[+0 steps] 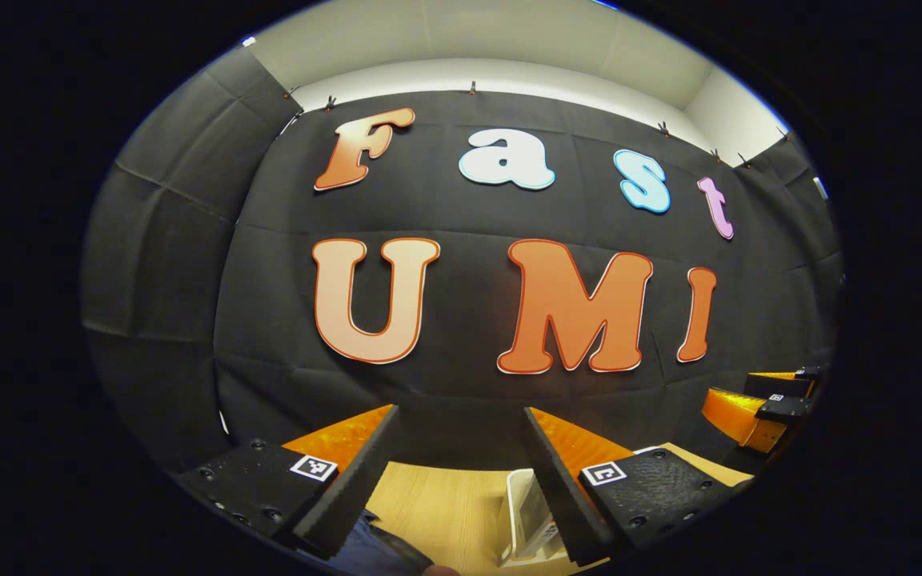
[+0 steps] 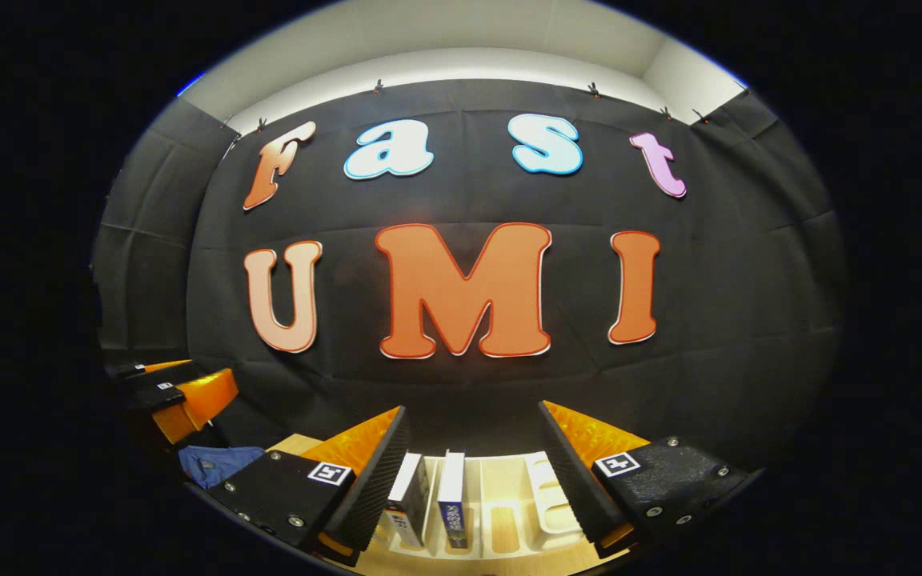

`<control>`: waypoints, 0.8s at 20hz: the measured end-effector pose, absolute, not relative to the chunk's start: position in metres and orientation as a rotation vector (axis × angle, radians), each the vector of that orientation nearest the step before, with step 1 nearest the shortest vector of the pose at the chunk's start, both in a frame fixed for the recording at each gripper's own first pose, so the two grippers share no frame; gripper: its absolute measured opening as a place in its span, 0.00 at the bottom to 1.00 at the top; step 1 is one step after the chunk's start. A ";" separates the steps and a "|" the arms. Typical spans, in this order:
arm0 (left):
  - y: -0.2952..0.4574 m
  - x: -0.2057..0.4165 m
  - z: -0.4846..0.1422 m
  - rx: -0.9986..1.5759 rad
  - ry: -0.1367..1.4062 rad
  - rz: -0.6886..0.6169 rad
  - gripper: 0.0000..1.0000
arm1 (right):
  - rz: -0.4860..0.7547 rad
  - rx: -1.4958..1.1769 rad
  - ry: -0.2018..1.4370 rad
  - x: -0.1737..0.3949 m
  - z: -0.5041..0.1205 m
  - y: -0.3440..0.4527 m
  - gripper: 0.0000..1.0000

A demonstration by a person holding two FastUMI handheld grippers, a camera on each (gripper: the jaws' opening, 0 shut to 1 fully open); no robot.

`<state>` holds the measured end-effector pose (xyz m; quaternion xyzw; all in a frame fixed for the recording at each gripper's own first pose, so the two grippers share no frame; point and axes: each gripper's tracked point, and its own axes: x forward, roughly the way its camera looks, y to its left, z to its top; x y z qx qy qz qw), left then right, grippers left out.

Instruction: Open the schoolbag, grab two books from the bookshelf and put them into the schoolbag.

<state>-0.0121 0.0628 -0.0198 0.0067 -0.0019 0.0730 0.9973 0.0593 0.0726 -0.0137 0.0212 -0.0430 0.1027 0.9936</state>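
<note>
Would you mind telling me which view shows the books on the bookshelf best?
The right gripper view: two books stand upright in the white bookshelf, between its open tongs. The left gripper view catches just an end of the bookshelf.

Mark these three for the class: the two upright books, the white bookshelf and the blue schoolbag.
Books (image 2: 451,500): right gripper view, on one book's spine.
Bookshelf (image 2: 545,496): right gripper view, on a white divider.
Schoolbag (image 2: 217,464): right gripper view, on the blue fabric at lower left.
</note>
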 end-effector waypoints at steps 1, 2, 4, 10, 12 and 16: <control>0.062 -0.013 -0.016 0.018 -0.011 0.141 0.95 | 0.213 0.047 -0.090 0.058 -0.011 0.075 0.94; 0.061 -0.013 -0.017 0.017 -0.016 0.134 0.94 | 0.226 0.053 -0.097 0.056 -0.009 0.079 0.95; 0.059 -0.015 -0.018 0.012 -0.013 0.128 0.95 | 0.224 0.050 -0.106 0.055 -0.008 0.080 0.95; 0.061 -0.021 -0.025 -0.013 0.002 0.132 0.95 | 0.192 -0.005 -0.129 0.053 -0.012 0.077 0.94; 0.062 -0.020 -0.027 -0.015 0.009 0.136 0.93 | 0.193 -0.011 -0.127 0.054 -0.013 0.078 0.95; 0.069 -0.021 -0.034 -0.014 0.026 0.148 0.95 | 0.187 -0.003 -0.112 0.055 -0.020 0.076 0.94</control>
